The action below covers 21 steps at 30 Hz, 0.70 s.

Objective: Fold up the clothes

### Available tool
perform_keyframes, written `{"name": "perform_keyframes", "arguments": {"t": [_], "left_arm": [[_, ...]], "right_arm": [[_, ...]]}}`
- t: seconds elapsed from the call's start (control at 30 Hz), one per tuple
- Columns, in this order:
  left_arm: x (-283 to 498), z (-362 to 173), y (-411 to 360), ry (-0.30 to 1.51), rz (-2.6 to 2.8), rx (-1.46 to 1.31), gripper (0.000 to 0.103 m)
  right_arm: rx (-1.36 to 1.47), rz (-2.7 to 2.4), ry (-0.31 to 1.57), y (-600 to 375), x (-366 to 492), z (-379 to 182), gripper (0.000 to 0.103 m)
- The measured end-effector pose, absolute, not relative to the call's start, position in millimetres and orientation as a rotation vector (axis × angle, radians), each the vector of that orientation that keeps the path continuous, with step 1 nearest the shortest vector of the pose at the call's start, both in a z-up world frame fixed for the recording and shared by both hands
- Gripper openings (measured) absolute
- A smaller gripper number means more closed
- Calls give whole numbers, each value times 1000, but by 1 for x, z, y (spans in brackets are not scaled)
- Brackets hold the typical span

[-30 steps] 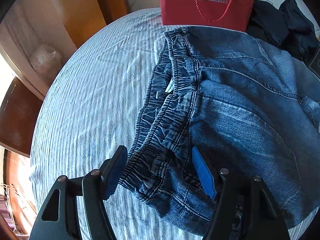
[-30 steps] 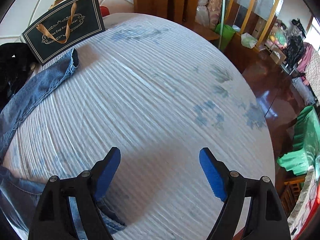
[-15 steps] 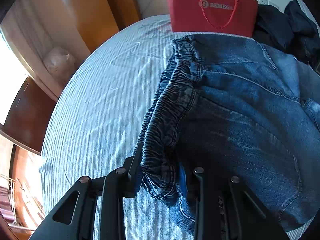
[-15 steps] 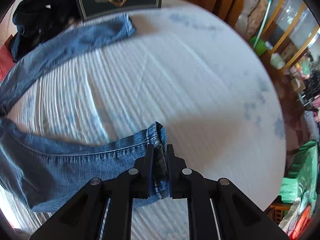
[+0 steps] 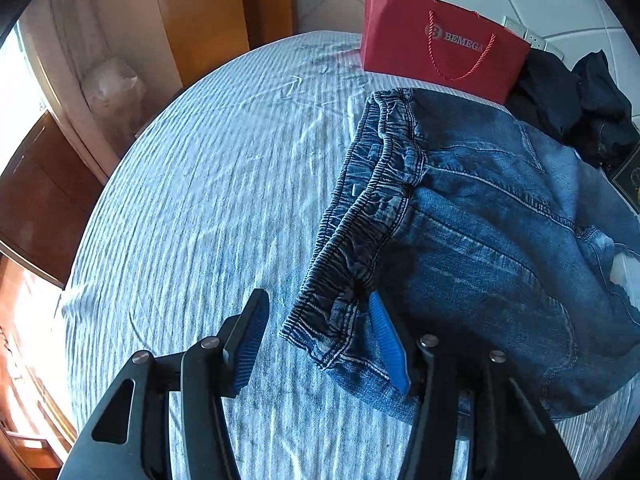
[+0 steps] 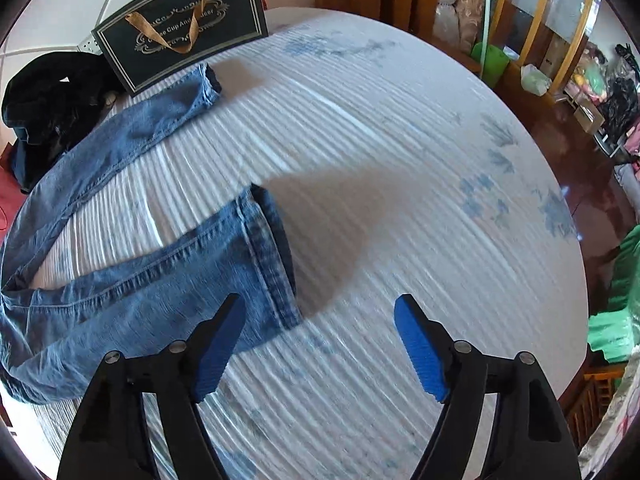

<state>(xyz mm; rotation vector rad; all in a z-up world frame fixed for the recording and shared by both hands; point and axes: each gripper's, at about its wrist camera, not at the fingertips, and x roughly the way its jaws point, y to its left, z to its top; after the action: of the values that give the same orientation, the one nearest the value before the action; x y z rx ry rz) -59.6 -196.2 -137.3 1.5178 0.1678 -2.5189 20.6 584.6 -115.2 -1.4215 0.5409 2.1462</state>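
Jeans (image 5: 488,248) lie spread on the pale blue ribbed bedcover (image 5: 208,208), their elastic waistband (image 5: 360,216) bunched at the left gripper (image 5: 320,336), whose blue-padded jaws stand wide apart with the right pad touching the denim and nothing clamped. At the other end, the right gripper (image 6: 320,344) hangs with jaws spread and empty just beside the nearer leg cuff (image 6: 272,256), while the farther leg's hem (image 6: 208,84) reaches a black gift bag (image 6: 180,28). A red paper bag (image 5: 440,44) and dark clothes (image 5: 572,100) sit behind the waistband.
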Motion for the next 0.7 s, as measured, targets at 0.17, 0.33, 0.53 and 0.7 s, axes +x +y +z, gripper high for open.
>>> {"name": "perform_keyframes", "arguments": {"t": [0.17, 0.33, 0.53, 0.7], "left_arm": [[-81, -155, -190, 178, -2513, 1579, 53], [-83, -170, -174, 67, -2456, 1640, 32], [-71, -155, -168, 26, -2422, 1651, 30], [-62, -149, -163, -38, -2384, 1710, 34]], "right_arm": [[-1450, 2177, 599, 581, 17, -133, 70], [-1527, 2142, 451, 561, -5, -137, 14], [-1401, 2034, 302, 574, 28, -78, 0], [-1426, 2022, 487, 616, 76, -67, 3]]}}
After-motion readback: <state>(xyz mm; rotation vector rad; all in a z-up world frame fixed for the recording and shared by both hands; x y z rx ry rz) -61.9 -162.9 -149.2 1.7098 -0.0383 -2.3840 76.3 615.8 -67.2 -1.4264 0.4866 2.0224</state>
